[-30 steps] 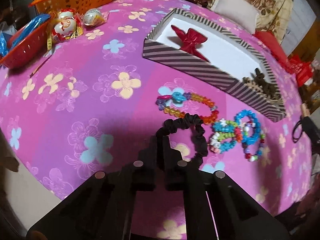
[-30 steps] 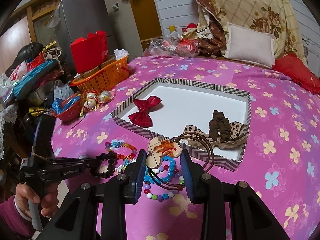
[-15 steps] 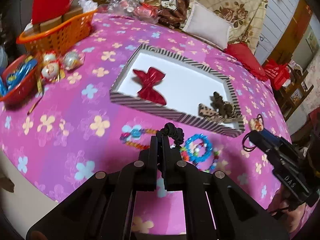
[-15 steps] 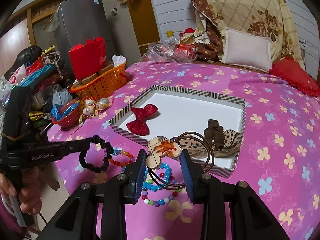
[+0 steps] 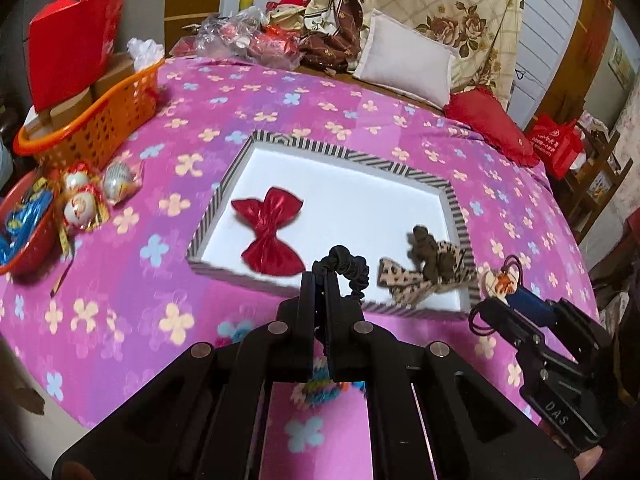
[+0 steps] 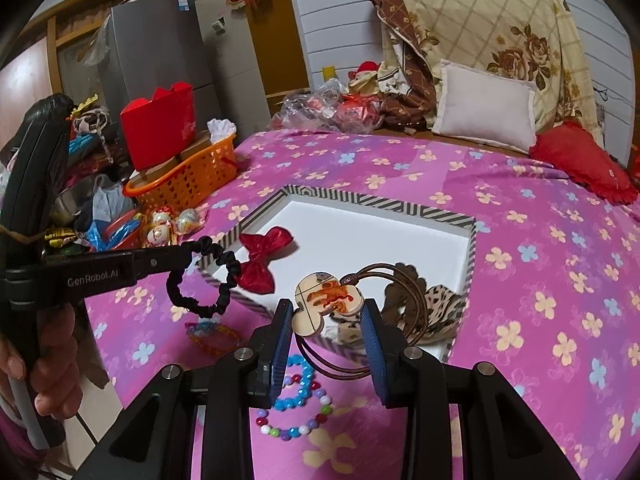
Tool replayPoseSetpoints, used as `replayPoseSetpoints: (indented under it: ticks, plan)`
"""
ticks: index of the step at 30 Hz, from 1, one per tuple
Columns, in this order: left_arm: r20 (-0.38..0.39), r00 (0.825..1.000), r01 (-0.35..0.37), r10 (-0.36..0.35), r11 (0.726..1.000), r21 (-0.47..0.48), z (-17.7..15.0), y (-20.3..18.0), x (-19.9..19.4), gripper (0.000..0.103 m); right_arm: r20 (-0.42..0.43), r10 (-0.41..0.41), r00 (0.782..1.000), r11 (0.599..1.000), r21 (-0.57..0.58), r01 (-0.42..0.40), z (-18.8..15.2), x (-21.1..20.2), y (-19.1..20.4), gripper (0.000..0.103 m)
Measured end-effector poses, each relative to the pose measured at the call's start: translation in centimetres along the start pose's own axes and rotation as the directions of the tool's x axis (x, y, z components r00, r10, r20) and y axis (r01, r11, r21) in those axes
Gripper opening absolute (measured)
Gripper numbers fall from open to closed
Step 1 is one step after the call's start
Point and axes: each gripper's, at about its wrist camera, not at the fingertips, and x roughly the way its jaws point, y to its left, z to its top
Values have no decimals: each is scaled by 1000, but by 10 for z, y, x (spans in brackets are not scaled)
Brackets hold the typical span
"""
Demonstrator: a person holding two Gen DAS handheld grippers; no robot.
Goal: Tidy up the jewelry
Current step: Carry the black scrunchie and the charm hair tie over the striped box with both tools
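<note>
My left gripper is shut on a black scrunchie, which hangs in the air over the near rim of the striped white tray. The right wrist view shows that left gripper with the scrunchie dangling from its tip. My right gripper is shut on a wooden-charm hair tie, whose brown cords loop below it. A red bow, a brown scrunchie and a leopard bow lie in the tray. Beaded bracelets rest on the pink cloth near me.
An orange basket with a red box, a red bowl and wrapped figurines crowd the left side. Pillows and a red cushion lie behind the tray. A person's hand grips the left handle.
My left gripper has lifted the black scrunchie off the cloth and carried it up toward the tray. The right gripper has kept its hold on the charm hair tie and shifted slightly.
</note>
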Motion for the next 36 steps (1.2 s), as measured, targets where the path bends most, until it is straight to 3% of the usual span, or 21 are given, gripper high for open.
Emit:
replayPoseSetpoints:
  ticks: [13, 21, 36]
  plan:
    - [12, 1000, -9, 9, 1000, 18, 24, -12, 10, 3, 12, -16, 1000, 1000, -13, 16, 18, 6, -10, 33]
    - [-2, 999, 33, -33, 999, -1, 35, -14, 24, 3, 0, -14, 1000, 999, -31, 14, 34, 20, -13, 33]
    - [-110, 994, -25, 18, 998, -61, 34, 6, 94, 3, -113, 3, 994, 997, -79, -12, 30, 97, -6, 33]
